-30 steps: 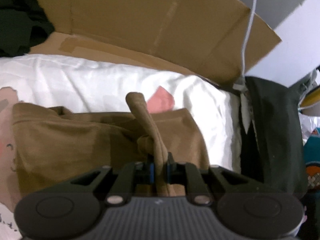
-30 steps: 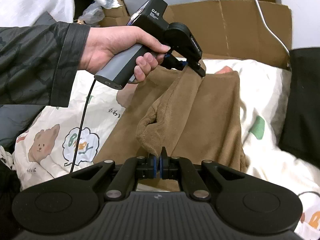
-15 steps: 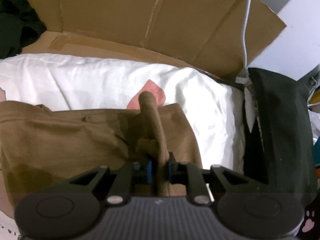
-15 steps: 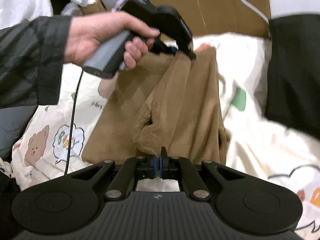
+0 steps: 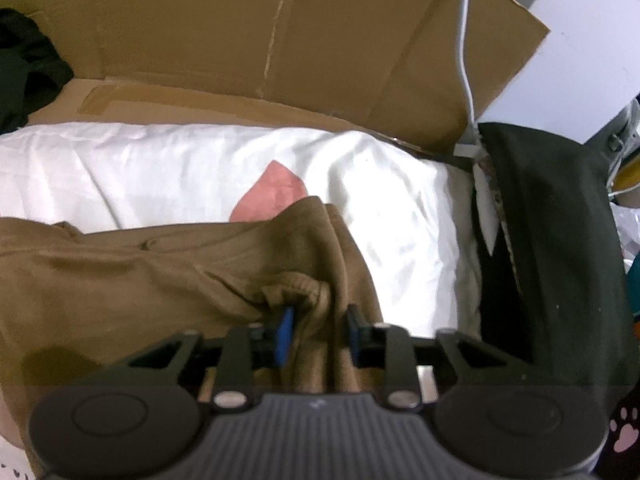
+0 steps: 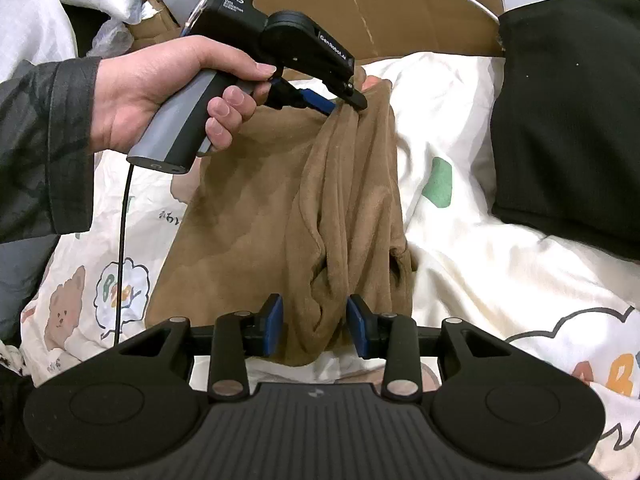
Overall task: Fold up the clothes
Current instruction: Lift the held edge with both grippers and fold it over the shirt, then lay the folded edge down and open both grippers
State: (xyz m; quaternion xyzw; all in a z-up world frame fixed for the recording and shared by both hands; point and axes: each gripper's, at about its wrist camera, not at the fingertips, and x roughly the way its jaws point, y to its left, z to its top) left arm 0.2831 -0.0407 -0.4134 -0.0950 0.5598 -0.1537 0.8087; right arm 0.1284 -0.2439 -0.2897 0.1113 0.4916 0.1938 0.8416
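Observation:
A brown fleece garment [image 6: 248, 220] lies on the printed white bed sheet [image 6: 488, 280], with a bunched fold running along its right side. My right gripper [image 6: 315, 320] stands open at the near end of that fold, and loose cloth sits between its blue pads. At the far end a hand [image 6: 160, 88] holds my left gripper [image 6: 346, 107], whose fingers are parted around the fabric's top edge. In the left wrist view the left gripper [image 5: 318, 320] is open, with a gathered hem of the brown garment [image 5: 120, 280] lying slack between the pads.
A flattened cardboard box [image 5: 240, 40] stands behind the white sheet [image 5: 160, 160]. A black garment [image 6: 568, 120] lies to the right of the brown one and shows again as the black garment [image 5: 552, 240]. A cable [image 6: 122, 240] hangs from the left gripper's handle.
Both grippers were shut on the brown fold and have opened. The raised fold has dropped onto the garment. The right gripper moved closer to the cloth.

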